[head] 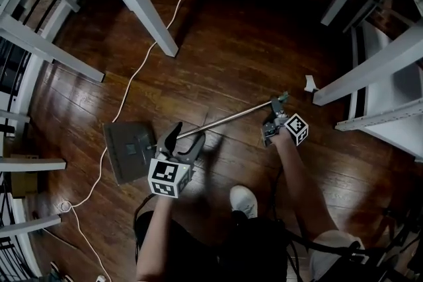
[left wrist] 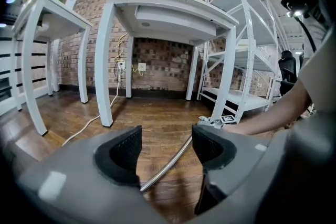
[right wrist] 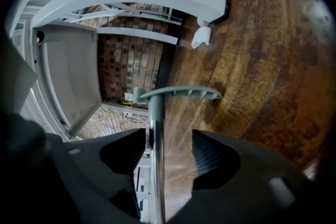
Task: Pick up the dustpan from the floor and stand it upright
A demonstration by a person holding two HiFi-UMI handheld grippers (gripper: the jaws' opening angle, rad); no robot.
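The dustpan (head: 129, 152) lies flat on the wooden floor (head: 251, 43), its long metal pole (head: 231, 119) stretching from one gripper to the other. The left gripper (head: 186, 137) sits just past the pan with its jaws apart; the pole (left wrist: 173, 160) runs between them, closer to the left jaw. The right gripper (head: 272, 121) is near the far end, jaws apart too, with the pole (right wrist: 156, 165) between them, close against the left jaw. The grey handle grip (right wrist: 178, 93) lies just beyond the jaw tips.
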